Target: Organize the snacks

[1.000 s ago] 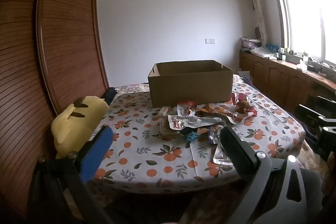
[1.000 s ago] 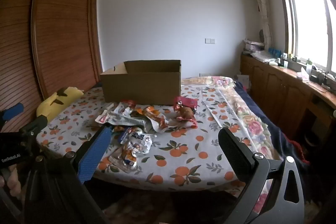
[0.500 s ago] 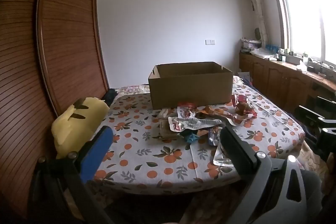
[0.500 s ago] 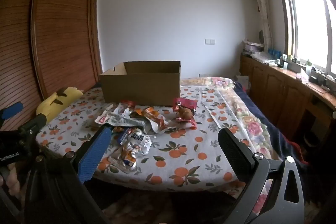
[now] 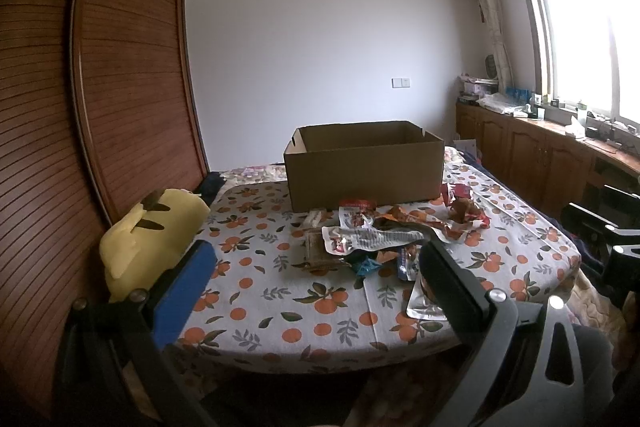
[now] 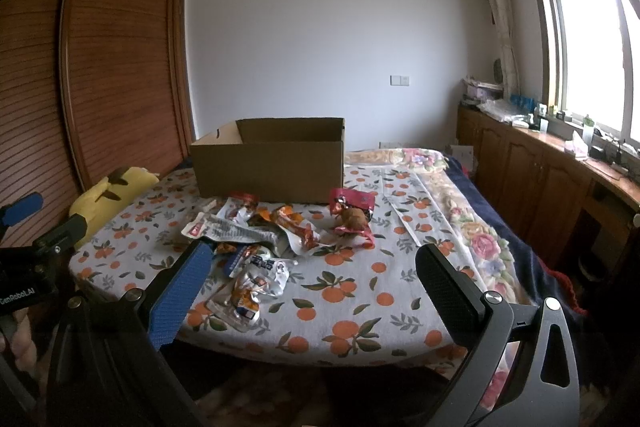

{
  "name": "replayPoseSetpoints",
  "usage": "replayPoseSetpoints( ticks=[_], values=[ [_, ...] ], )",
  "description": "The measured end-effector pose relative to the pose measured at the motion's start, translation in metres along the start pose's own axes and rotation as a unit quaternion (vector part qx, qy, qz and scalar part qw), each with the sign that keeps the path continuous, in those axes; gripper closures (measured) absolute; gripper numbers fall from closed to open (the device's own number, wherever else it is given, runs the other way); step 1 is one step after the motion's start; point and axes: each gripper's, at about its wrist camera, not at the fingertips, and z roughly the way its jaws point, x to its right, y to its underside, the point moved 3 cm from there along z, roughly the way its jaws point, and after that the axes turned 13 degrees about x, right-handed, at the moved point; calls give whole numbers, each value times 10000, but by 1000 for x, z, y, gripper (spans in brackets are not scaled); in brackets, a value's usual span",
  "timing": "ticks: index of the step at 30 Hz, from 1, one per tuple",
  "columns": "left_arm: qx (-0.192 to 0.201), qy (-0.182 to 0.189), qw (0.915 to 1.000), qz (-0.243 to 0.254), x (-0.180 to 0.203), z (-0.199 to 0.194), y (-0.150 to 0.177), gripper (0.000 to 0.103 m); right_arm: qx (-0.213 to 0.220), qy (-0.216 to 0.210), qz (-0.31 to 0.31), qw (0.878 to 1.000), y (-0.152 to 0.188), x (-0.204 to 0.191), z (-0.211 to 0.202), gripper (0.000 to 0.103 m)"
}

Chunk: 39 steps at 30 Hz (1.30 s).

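Note:
A pile of snack packets (image 5: 384, 239) lies on the orange-print cloth of the bed, in front of an open cardboard box (image 5: 364, 165). The right wrist view shows the same pile (image 6: 260, 239), a red packet (image 6: 352, 211) at its right and the box (image 6: 272, 163) behind. My left gripper (image 5: 316, 267) is open and empty, held short of the bed's near edge. My right gripper (image 6: 312, 271) is open and empty, also short of the near edge. The left gripper shows at the left edge of the right wrist view (image 6: 24, 227).
A yellow plush toy (image 5: 148, 231) lies at the bed's left edge beside a wooden slatted wardrobe (image 5: 120, 87). Wooden cabinets (image 6: 540, 179) run under the window on the right. The bed's orange-print cloth (image 6: 360, 287) spreads around the pile.
Both grippers have drifted very slightly; the view of the bed and box is almost unchanged. Nothing was grasped or moved.

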Motion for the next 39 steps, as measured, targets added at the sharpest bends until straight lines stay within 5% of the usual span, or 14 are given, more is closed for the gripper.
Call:
replayPoseSetpoints(
  ticks=[39],
  values=[
    [43, 1, 10000, -20, -1, 1, -4, 0, 15, 4, 8, 10000, 1, 0, -1, 0]
  ],
)
